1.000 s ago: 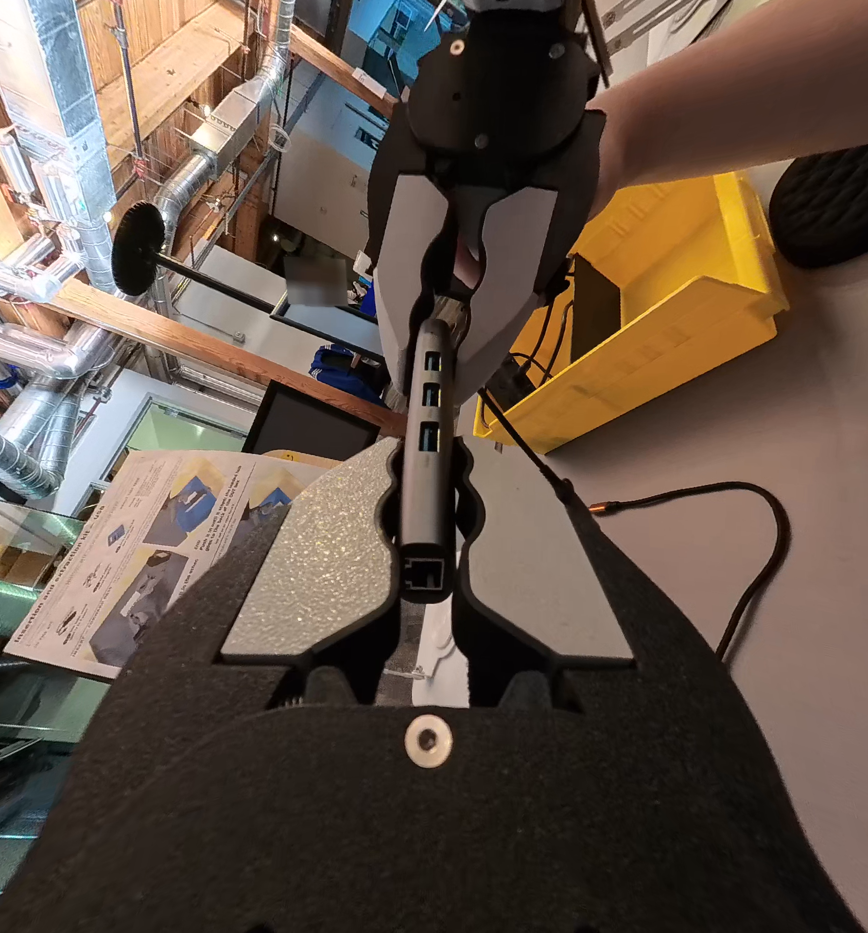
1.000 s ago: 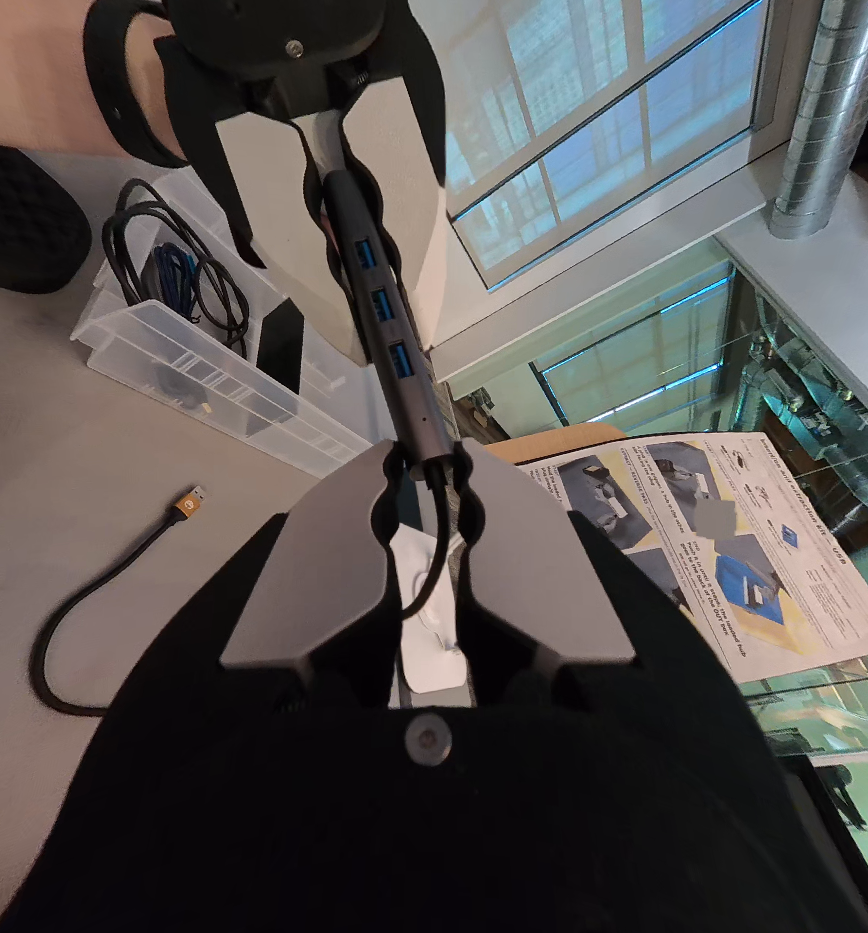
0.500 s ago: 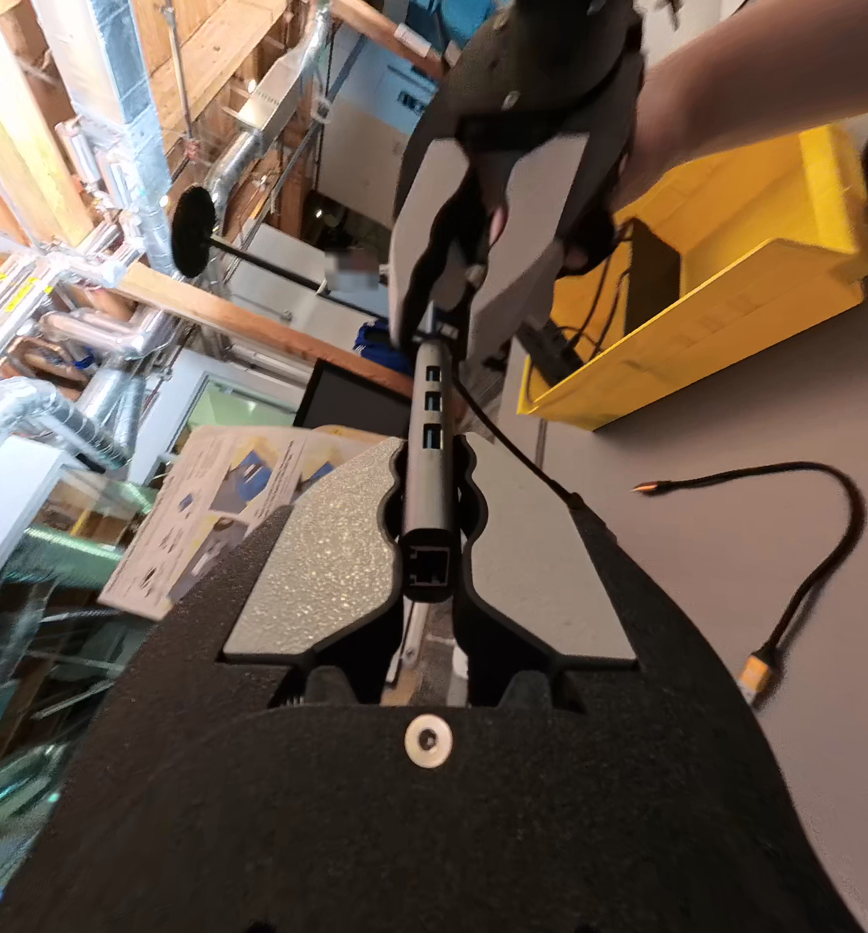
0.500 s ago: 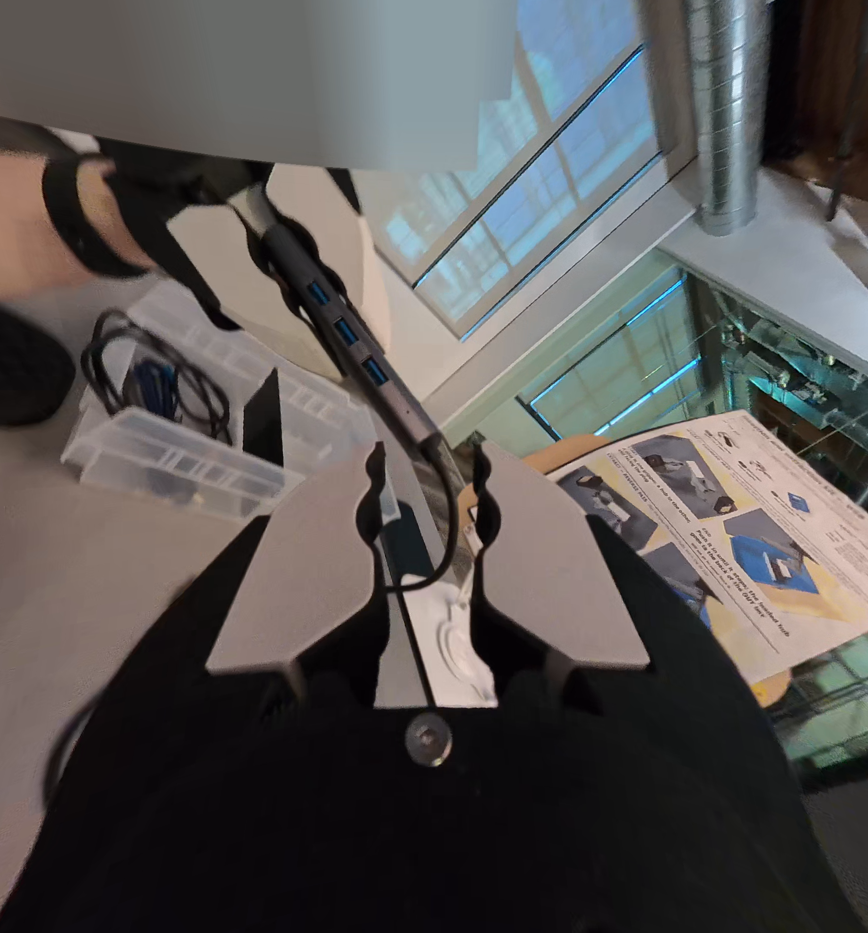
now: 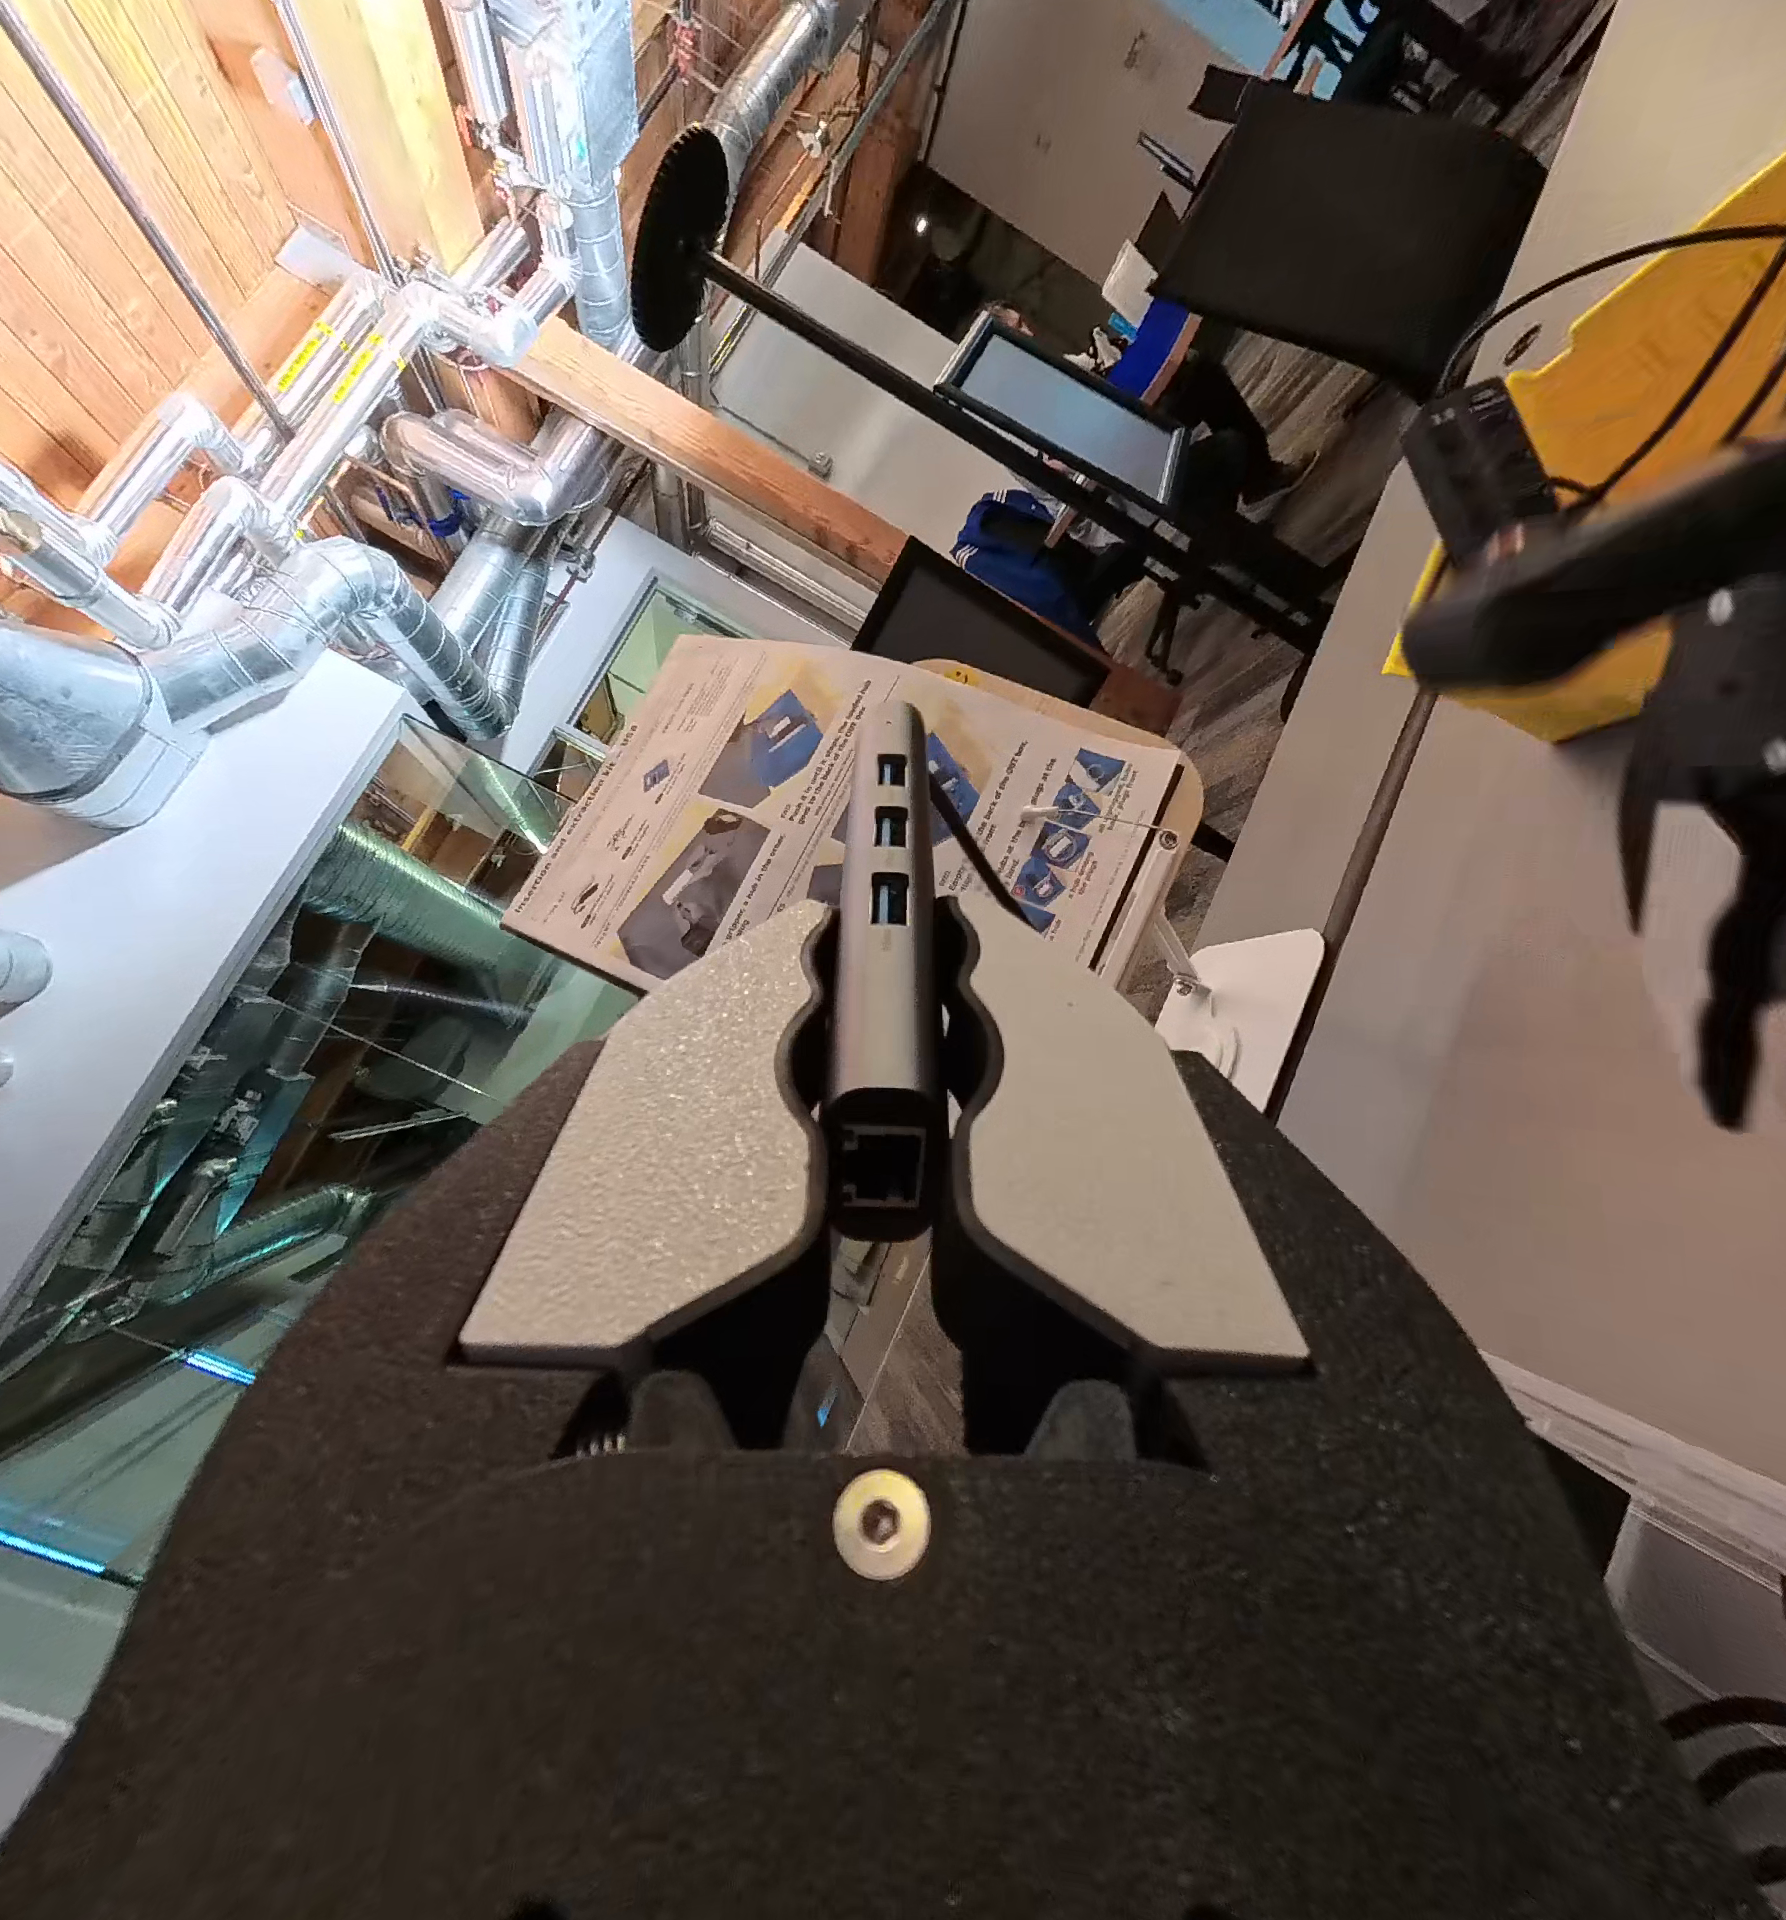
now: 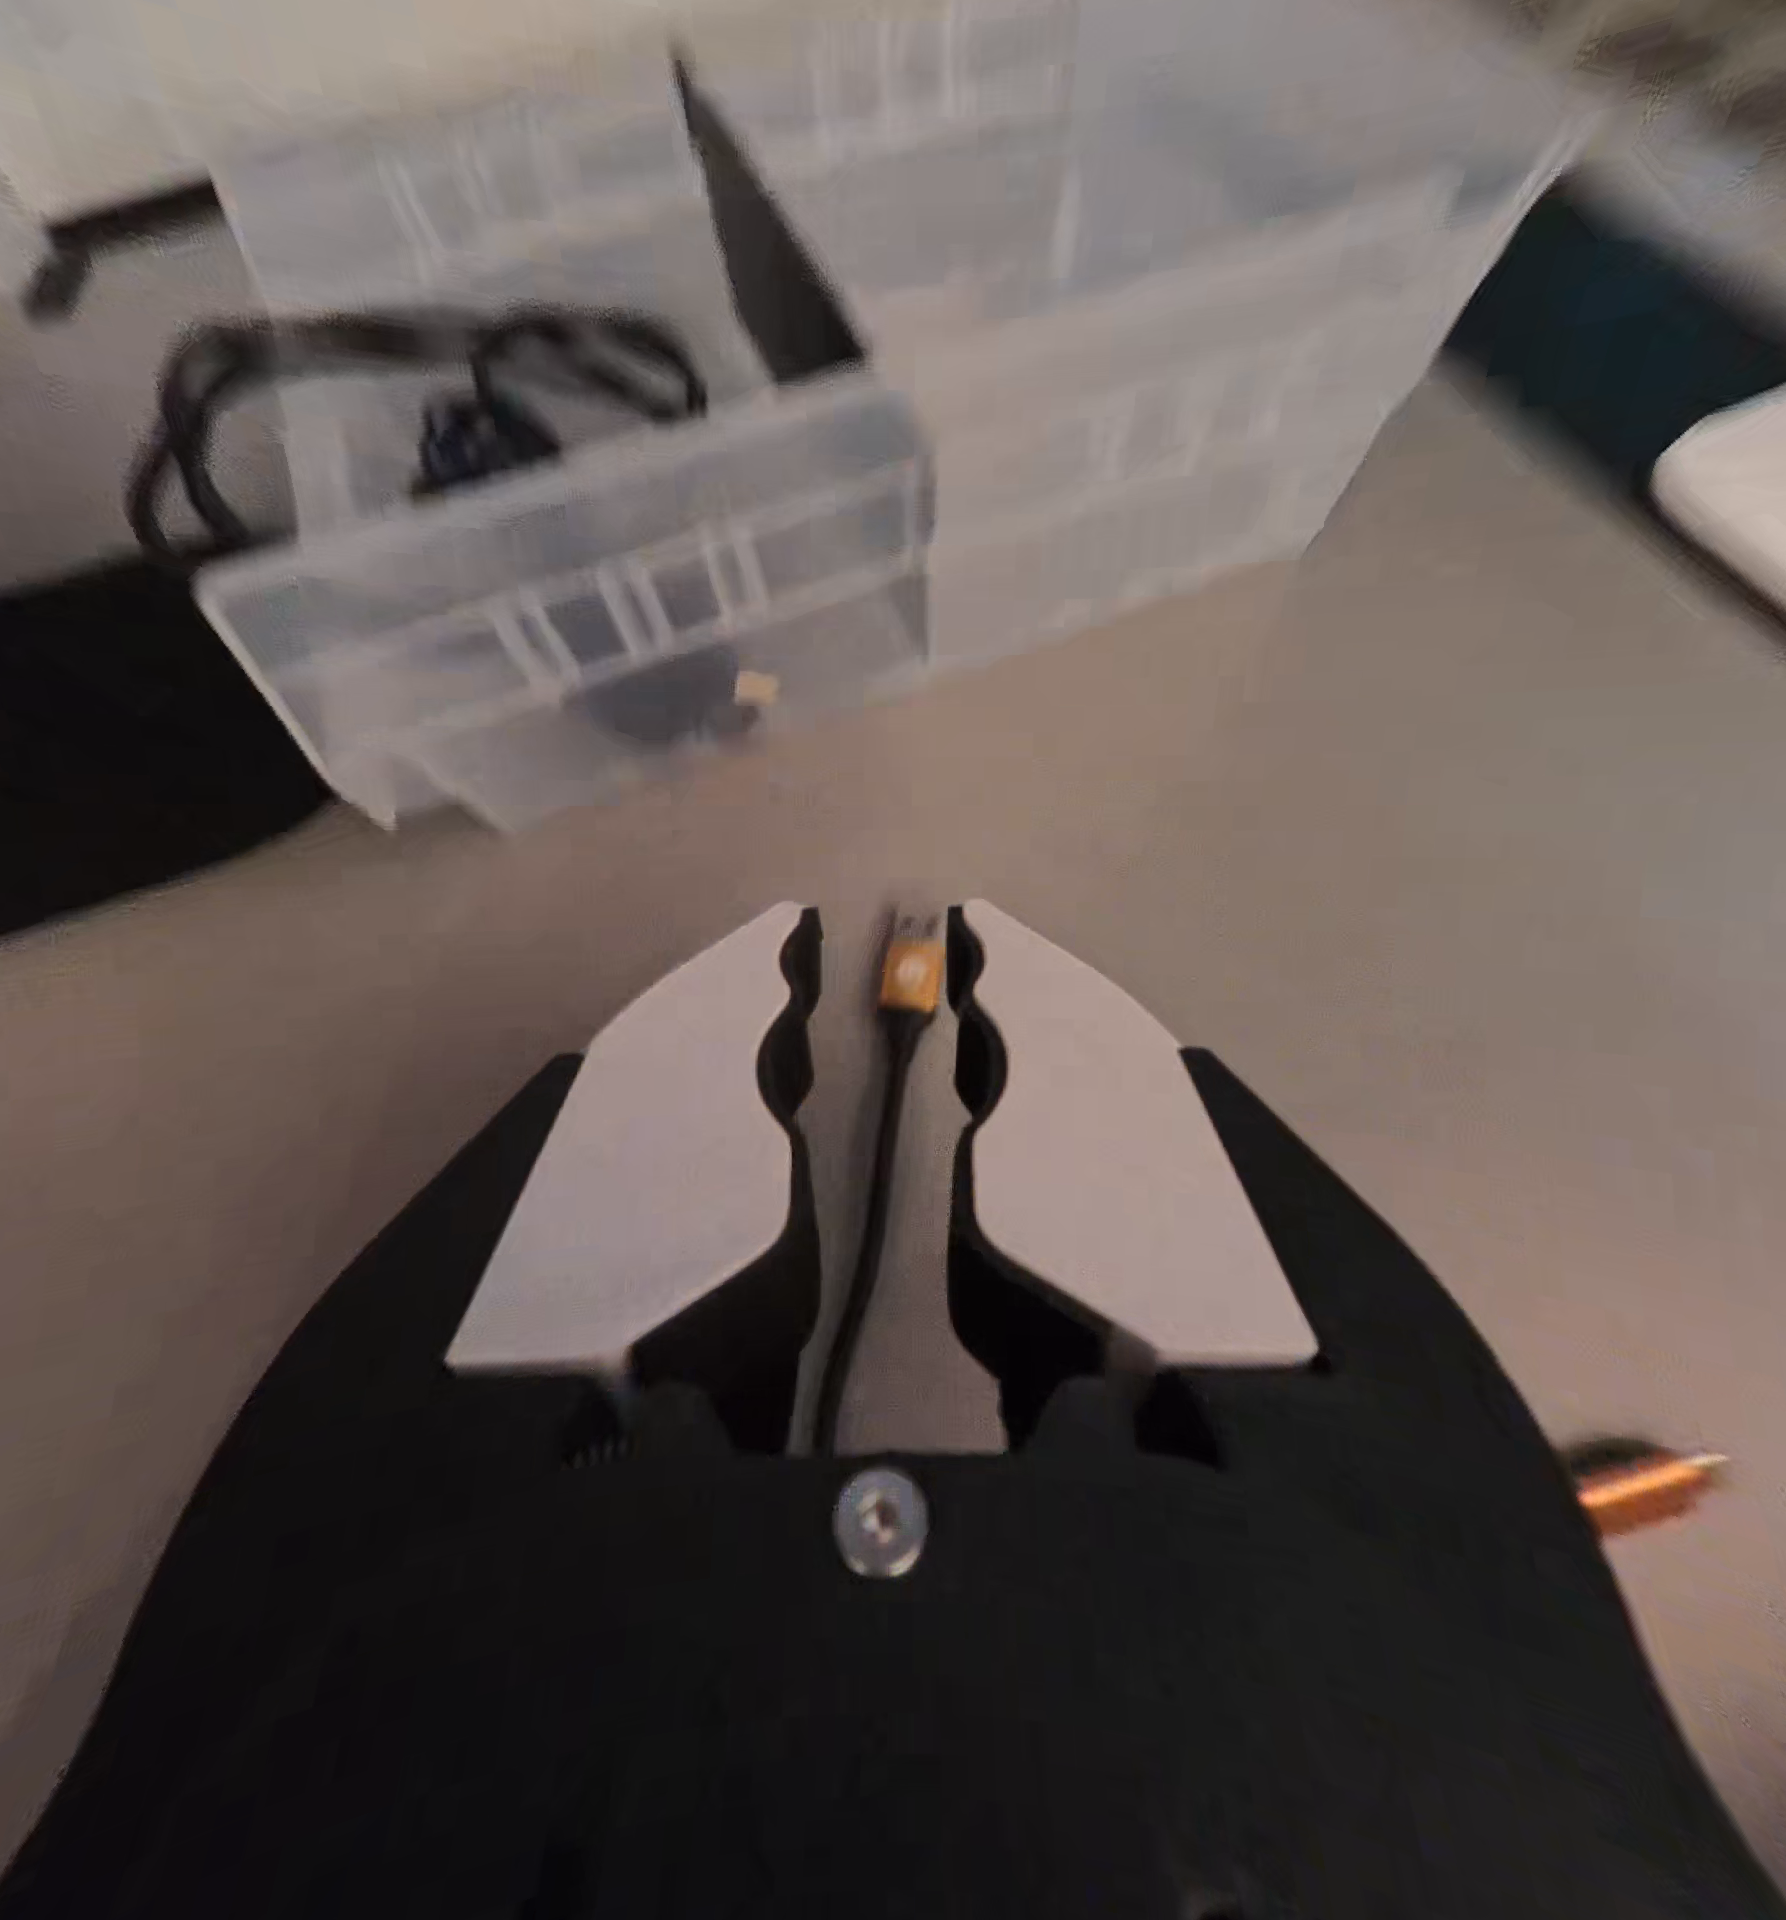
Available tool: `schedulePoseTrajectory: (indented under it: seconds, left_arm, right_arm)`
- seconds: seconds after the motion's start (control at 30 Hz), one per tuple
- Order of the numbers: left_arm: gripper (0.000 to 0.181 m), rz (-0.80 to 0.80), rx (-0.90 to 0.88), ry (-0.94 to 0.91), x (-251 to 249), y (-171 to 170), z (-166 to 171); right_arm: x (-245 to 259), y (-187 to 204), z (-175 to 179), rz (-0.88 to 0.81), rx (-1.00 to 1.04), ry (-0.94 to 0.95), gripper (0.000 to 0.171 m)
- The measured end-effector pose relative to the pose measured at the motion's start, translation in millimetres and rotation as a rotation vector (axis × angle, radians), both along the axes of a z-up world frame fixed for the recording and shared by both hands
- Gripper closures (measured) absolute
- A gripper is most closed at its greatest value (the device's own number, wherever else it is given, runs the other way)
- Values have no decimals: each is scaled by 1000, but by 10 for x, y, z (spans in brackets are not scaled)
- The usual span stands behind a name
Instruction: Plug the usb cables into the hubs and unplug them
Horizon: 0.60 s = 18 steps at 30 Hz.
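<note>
Judging by how things lie, the task is at an early stage: no cable sits in any of the hub's three blue ports, so plugging in and unplugging are both still to do. The left tongs [image 5: 884,1023] are clamped on the hub [image 5: 884,997], a slim dark bar held up in the air, its square end socket facing the camera and its own thin black lead trailing off the far end. The right tongs [image 6: 884,920] are down low over the grey bench [image 6: 1388,831], parted by a modest gap, with the orange plug [image 6: 908,971] of a black cable [image 6: 863,1226] lying between the fingers; the plug looks near the right-hand finger, but blur makes it impossible to tell whether it is touched, and it is not yet gripped. A second orange plug [image 6: 1642,1491] lies on the bench off to the right. Behind stands a clear plastic bin [image 6: 577,582] with coiled cables inside. The next step is probably to close on the plug and carry it to the hub.
</note>
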State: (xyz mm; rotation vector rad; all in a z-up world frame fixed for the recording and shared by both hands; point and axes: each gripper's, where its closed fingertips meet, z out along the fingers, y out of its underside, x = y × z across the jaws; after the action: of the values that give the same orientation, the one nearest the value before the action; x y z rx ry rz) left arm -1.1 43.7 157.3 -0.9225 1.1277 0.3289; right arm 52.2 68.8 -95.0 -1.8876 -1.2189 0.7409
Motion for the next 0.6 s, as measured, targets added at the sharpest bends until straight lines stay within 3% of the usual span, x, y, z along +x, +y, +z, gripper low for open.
schedulePoseTrajectory:
  seconds: [0.17, 0.6]
  left_arm:
    - [165, -26, -8, 15, 98, -19, -37]
    - [165, -24, -3, 28, 141, -37, -47]
  right_arm:
    - [53, -42, -486, -19, 24, -188, 149]
    - [91, 20, -568, -27, 34, -206, 164]
